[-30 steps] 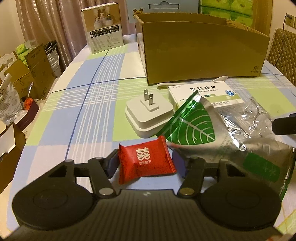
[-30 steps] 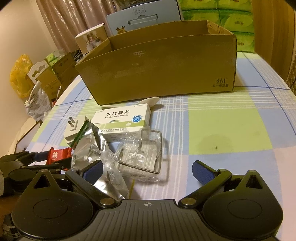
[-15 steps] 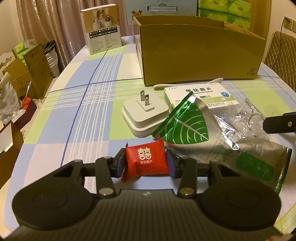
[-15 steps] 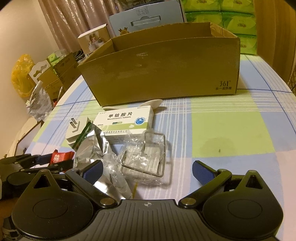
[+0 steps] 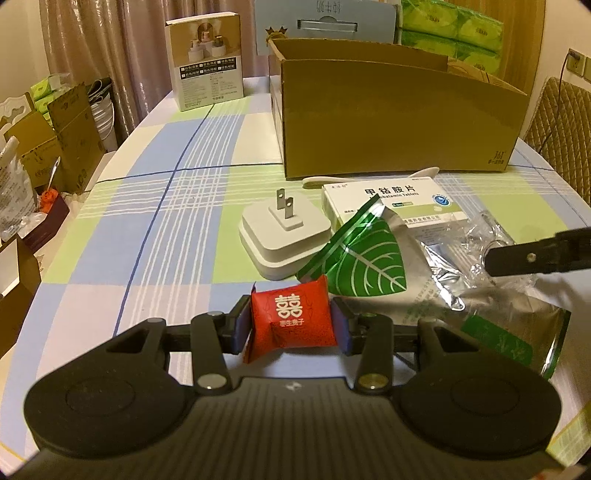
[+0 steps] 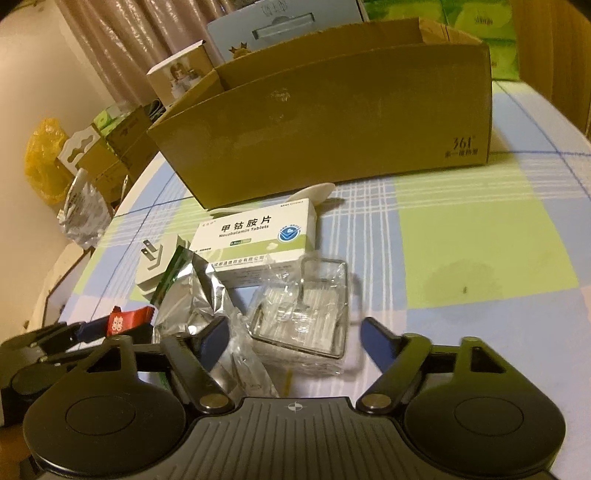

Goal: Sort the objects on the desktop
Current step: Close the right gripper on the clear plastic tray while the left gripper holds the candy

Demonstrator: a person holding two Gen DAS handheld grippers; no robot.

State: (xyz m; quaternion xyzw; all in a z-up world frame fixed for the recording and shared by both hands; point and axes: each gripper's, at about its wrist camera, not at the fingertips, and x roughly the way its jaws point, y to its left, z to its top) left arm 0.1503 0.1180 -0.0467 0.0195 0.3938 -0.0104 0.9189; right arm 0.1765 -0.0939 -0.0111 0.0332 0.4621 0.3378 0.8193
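Note:
My left gripper (image 5: 290,325) is shut on a red candy packet (image 5: 291,319) with white characters, held just above the checked tablecloth. The packet also shows at the left of the right wrist view (image 6: 127,321). My right gripper (image 6: 295,338) is open, its fingers on either side of a clear plastic-wrapped box (image 6: 301,321). Beside it lie a silver foil pouch with a green leaf (image 5: 364,267), a white plug adapter (image 5: 284,230), a white medicine box (image 5: 395,201) and a white spoon (image 5: 369,177). A large open cardboard box (image 5: 391,118) stands behind them.
A small white product carton (image 5: 205,61) stands at the table's far left. A blue box (image 5: 325,24) and green tissue packs (image 5: 454,29) are behind the cardboard box. Cartons and bags (image 5: 37,140) sit on the floor off the left edge.
My left gripper closed on the red candy packet and lifted it slightly. My right gripper moved forward and down around the clear wrapped box, still open.

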